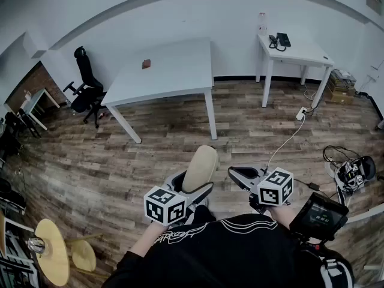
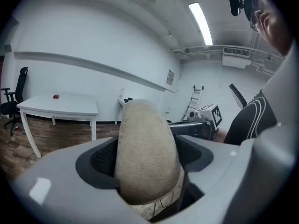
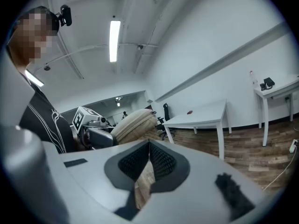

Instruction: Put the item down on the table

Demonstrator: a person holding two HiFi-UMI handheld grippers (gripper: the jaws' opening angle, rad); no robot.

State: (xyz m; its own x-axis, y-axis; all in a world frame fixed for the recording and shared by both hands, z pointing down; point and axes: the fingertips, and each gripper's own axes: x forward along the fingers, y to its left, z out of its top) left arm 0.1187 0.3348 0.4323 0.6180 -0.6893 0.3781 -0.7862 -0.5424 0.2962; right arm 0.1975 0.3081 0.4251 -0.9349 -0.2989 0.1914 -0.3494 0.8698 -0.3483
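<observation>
My left gripper (image 1: 193, 183) is shut on a beige, oblong padded pouch (image 1: 201, 167), which stands up between its jaws in front of my chest. In the left gripper view the pouch (image 2: 145, 125) fills the gap between the dark pads, and both pads press on its sides. My right gripper (image 1: 235, 173) hovers just right of it, shut, with nothing in it; its pads (image 3: 161, 162) meet at the tip. From that side the pouch (image 3: 133, 125) shows a seam along its length. The white table (image 1: 174, 71) stands some way ahead across the wooden floor.
A small red object (image 1: 146, 64) lies on the white table. A second white table (image 1: 300, 56) with a phone (image 1: 280, 40) stands at the back right. A black office chair (image 1: 84, 86) is at the left, round wooden stools (image 1: 54, 251) near left, cables (image 1: 354, 173) at the right.
</observation>
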